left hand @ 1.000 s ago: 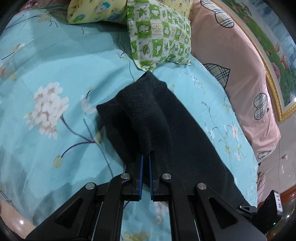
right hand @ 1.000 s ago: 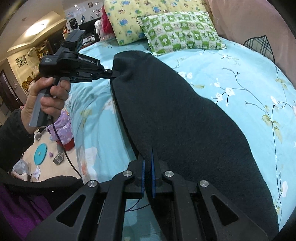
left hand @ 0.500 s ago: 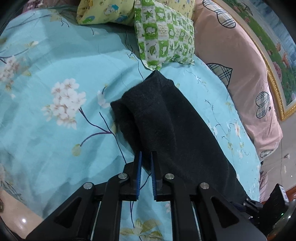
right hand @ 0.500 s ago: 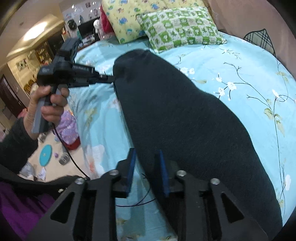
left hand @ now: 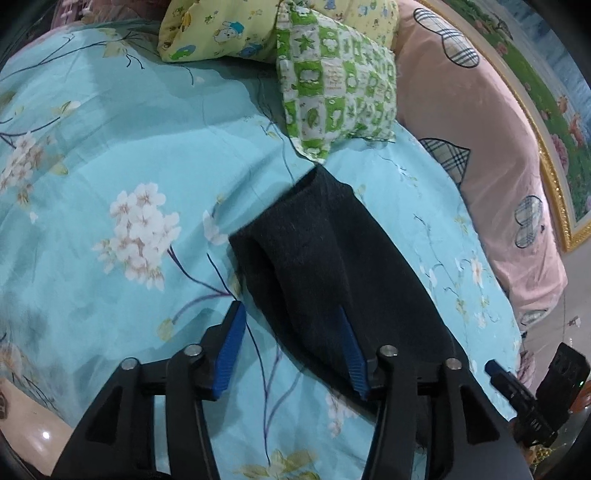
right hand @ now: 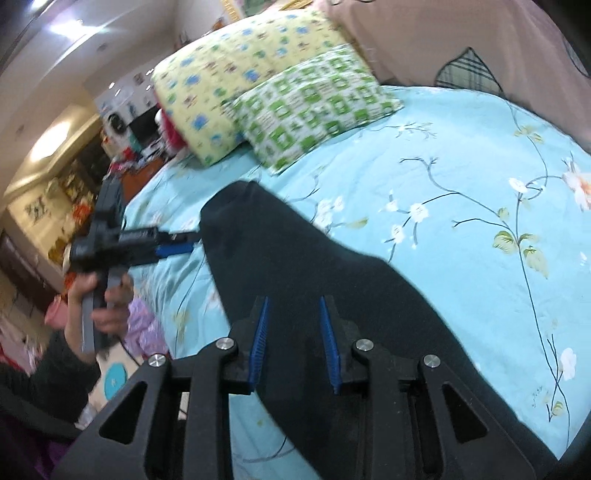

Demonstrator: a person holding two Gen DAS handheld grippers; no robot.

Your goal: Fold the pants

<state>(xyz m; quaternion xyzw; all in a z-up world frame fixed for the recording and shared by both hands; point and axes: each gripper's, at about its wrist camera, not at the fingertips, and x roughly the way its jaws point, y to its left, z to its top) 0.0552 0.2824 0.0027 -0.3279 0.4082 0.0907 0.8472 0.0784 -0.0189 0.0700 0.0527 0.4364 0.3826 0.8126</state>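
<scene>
The dark pants [left hand: 332, 266] lie folded lengthwise as a long strip on the turquoise flowered bedsheet [left hand: 110, 147]. My left gripper [left hand: 290, 314] is open and empty, its jaws spread over the near edge of the strip's end. In the right wrist view the pants [right hand: 332, 266] run from the front toward the pillows. My right gripper [right hand: 293, 306] is open and empty just above the cloth. The left gripper [right hand: 177, 249], held in a hand, shows there beside the strip's far end.
A green checked pillow [left hand: 332, 92] and a yellow cartoon pillow [left hand: 229, 29] lie at the head of the bed. A pink padded headboard [left hand: 498, 155] runs along the right. The bed's edge and a cluttered floor [right hand: 110, 376] are at the left.
Both grippers were shut on the pants' edge a second ago. Both have opened, let the cloth go and drawn back a little. The pants now rest flat on the bed.
</scene>
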